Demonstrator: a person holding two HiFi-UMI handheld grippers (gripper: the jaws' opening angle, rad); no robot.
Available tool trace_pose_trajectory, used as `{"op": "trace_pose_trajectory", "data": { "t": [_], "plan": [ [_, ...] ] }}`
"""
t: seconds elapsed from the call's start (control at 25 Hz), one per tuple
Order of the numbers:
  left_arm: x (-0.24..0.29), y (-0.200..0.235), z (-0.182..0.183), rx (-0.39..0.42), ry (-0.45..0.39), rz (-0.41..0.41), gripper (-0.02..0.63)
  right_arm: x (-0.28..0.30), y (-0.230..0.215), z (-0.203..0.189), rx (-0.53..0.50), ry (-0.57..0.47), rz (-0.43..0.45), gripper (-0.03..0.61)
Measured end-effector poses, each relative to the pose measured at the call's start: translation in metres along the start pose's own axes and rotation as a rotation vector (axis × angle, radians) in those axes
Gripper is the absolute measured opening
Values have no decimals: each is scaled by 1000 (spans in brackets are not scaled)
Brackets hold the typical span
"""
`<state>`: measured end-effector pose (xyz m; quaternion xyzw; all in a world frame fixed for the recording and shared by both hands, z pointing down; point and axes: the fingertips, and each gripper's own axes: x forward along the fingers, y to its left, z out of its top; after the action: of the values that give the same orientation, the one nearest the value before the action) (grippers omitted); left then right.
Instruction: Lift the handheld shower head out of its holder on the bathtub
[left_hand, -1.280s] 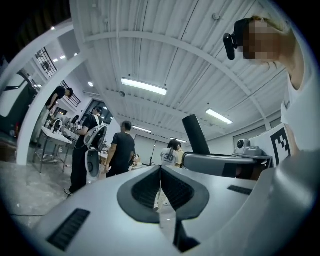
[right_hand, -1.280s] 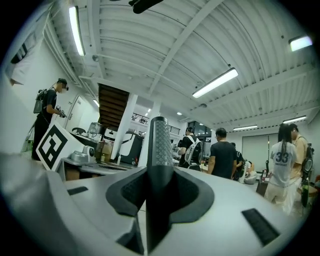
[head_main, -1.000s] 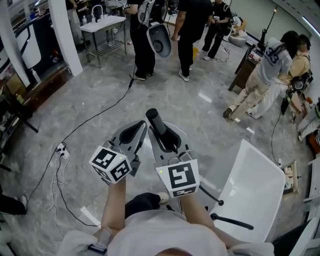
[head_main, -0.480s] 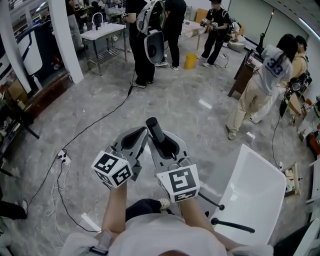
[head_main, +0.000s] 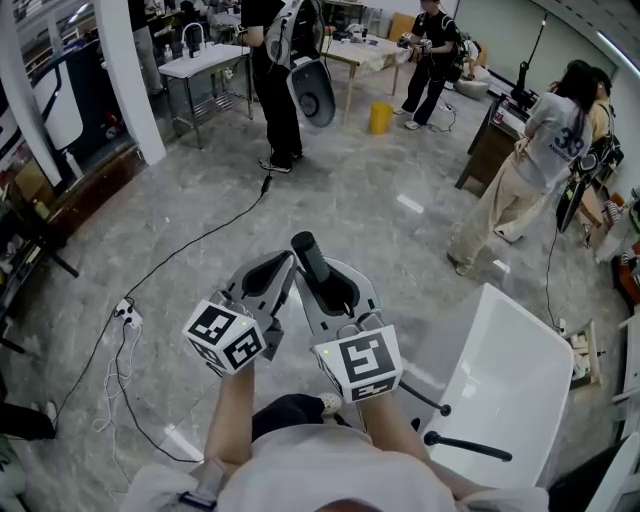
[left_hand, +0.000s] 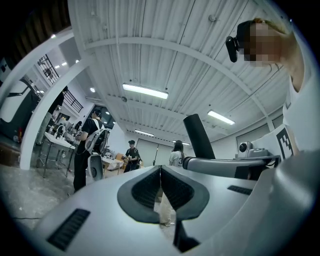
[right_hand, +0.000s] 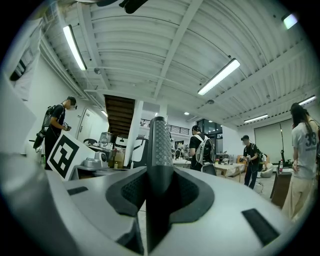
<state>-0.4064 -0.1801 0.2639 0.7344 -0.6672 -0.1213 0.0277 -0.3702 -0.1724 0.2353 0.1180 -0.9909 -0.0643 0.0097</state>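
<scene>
My right gripper (head_main: 326, 284) is shut on a black handheld shower head (head_main: 311, 256), which sticks up and forward out of its jaws above the floor. In the right gripper view the dimpled dark shower head (right_hand: 160, 149) stands upright in the middle of the right gripper (right_hand: 160, 186), with a dark pad pressed against each side. Close beside it on the left is my left gripper (head_main: 268, 276). In its own view the left gripper (left_hand: 160, 174) has its pads together with nothing between them, and the shower head (left_hand: 198, 136) shows to the right. The white bathtub (head_main: 512, 372) lies at the lower right.
A black rod-like fitting (head_main: 466, 446) crosses the tub's near rim. A cable and power strip (head_main: 124, 309) trail over the grey marble floor at the left. Several people stand at the back and right. A metal table (head_main: 205, 62) and a white pillar (head_main: 133, 80) stand at the back left.
Both grippers and the shower head have stayed in place. The people in the background have walked on; those in black have moved further back.
</scene>
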Motion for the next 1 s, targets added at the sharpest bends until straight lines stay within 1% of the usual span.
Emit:
{"op": "trace_pose_trajectory", "data": {
  "t": [0.64, 1.0],
  "plan": [
    [5, -2, -8, -9, 12, -26, 11, -2, 1, -7, 9, 10, -4, 120],
    [3, 2, -6, -17, 18, -29, 11, 1, 8, -2, 24, 8, 0, 120]
  ]
}}
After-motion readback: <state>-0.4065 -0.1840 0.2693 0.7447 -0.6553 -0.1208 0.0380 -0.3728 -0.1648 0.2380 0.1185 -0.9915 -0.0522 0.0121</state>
